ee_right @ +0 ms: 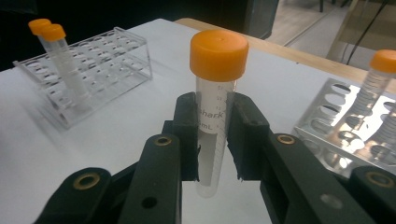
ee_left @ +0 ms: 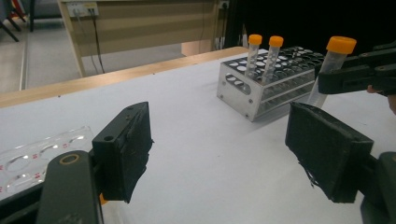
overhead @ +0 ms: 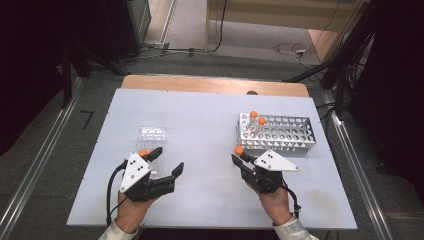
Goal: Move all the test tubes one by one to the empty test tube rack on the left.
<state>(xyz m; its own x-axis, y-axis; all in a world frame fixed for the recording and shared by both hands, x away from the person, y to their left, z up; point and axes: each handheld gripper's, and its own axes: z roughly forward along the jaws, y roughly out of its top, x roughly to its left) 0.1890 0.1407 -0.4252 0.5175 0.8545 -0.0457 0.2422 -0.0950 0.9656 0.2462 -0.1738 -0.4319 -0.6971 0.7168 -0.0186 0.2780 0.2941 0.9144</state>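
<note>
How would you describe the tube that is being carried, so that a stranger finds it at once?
Look at the metal rack on the table's right side. Just in front of it, the right gripper holds an orange-capped tube upright; the other tubes stand in racks.

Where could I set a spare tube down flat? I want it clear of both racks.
Bare table lies between the clear rack and the metal rack, and along the far edge. It is crowded beside each rack, where the tongs work.
</note>
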